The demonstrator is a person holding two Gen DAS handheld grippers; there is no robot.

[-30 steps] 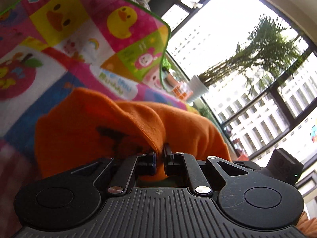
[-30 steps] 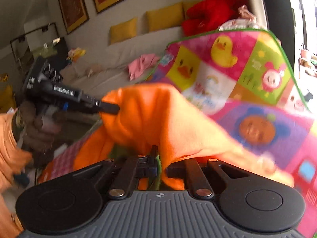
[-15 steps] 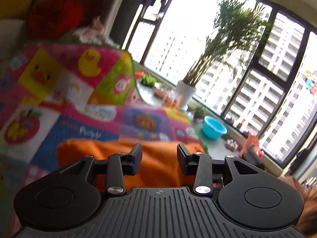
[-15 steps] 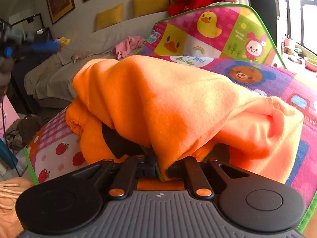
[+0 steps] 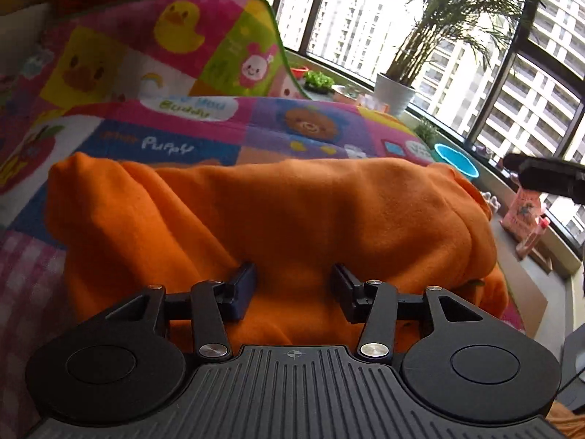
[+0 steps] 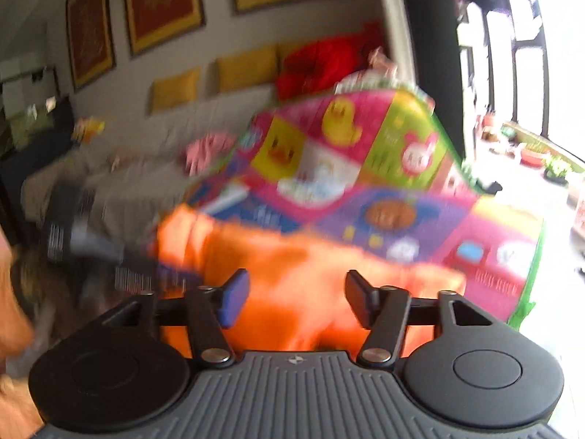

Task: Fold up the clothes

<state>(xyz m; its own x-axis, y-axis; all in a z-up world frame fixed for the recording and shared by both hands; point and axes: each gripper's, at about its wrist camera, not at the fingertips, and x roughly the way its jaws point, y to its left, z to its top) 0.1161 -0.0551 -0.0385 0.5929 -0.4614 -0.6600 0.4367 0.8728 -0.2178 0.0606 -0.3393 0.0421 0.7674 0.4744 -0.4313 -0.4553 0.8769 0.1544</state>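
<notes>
Behind everything stood a living room: a tall window wall with apartment towers outside, a potted palm on the sill, and, in the right wrist view, a pale sofa under framed pictures, all smeared by motion blur. Across the work area lay a bright children's play mat printed with ducks, a bear and a rabbit, its far end curling upward.

On that mat sat the orange garment, a thick fleecy piece gathered into a long, rounded heap running left to right (its sleeves or hem could not be made out in the folds). It looked soft, light and limp, with a napped surface that should give the pads good friction; it would sag and unfold wherever it was not supported, so I judged an edge or corner of the top layer the better place to pinch, not the bulging middle.

The left gripper hung just at the near side of the heap with its jaws spread wide and nothing between them, though cloth lay close to both fingers. The right gripper was likewise spread apart and empty, the garment just beyond it.
</notes>
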